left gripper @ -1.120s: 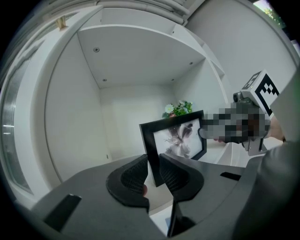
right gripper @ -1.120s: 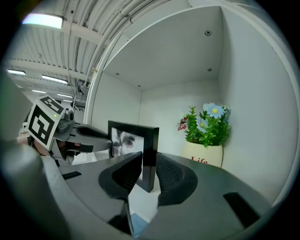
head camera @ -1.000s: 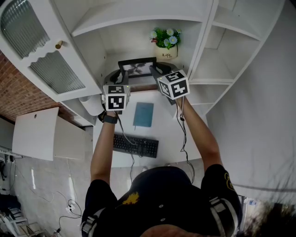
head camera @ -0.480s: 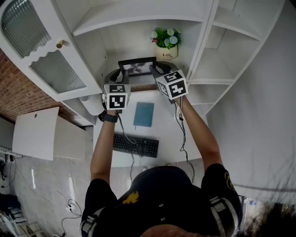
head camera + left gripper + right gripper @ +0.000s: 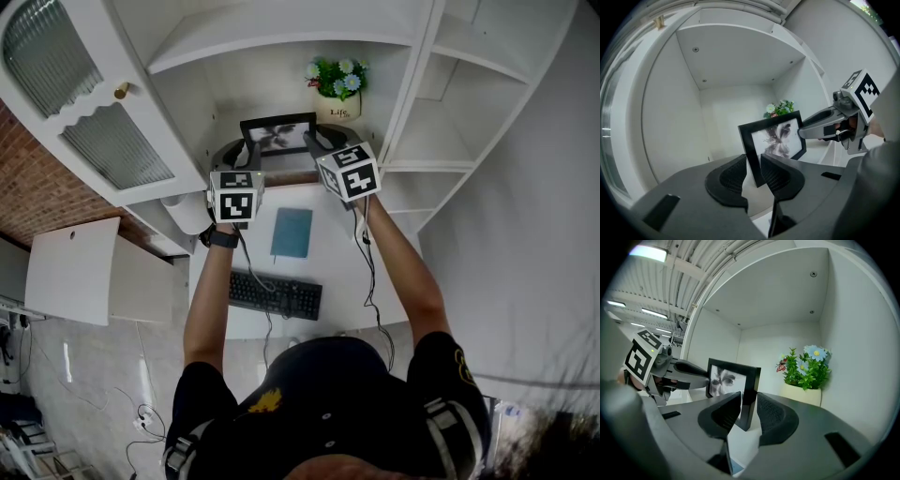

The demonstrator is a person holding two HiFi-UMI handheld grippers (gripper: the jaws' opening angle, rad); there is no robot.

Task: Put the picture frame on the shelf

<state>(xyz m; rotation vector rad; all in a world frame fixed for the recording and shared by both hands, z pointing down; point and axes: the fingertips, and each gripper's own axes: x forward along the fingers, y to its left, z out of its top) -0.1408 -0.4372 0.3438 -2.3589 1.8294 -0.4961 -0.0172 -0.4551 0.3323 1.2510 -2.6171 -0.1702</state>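
Note:
The black picture frame (image 5: 277, 138) stands upright on the white shelf (image 5: 292, 176), in front of the back wall. My left gripper (image 5: 251, 150) reaches level to the frame's left edge, my right gripper (image 5: 314, 142) to its right edge. In the left gripper view the frame (image 5: 776, 140) has its left border between the jaws of the left gripper (image 5: 752, 173). In the right gripper view the frame's (image 5: 729, 380) right border lies between the jaws of the right gripper (image 5: 749, 411). Both pairs of jaws have just been opening and stand open around the frame, not pressing on it.
A pot of blue and white flowers (image 5: 337, 89) stands on the same shelf, right of the frame and close to the side wall. Below lie a teal book (image 5: 291, 232) and a keyboard (image 5: 275, 294) on the desk. A glass-paned cabinet door (image 5: 84, 103) hangs open at the left.
The right gripper's marker cube has shifted very slightly. The frame and both hands stay where they were.

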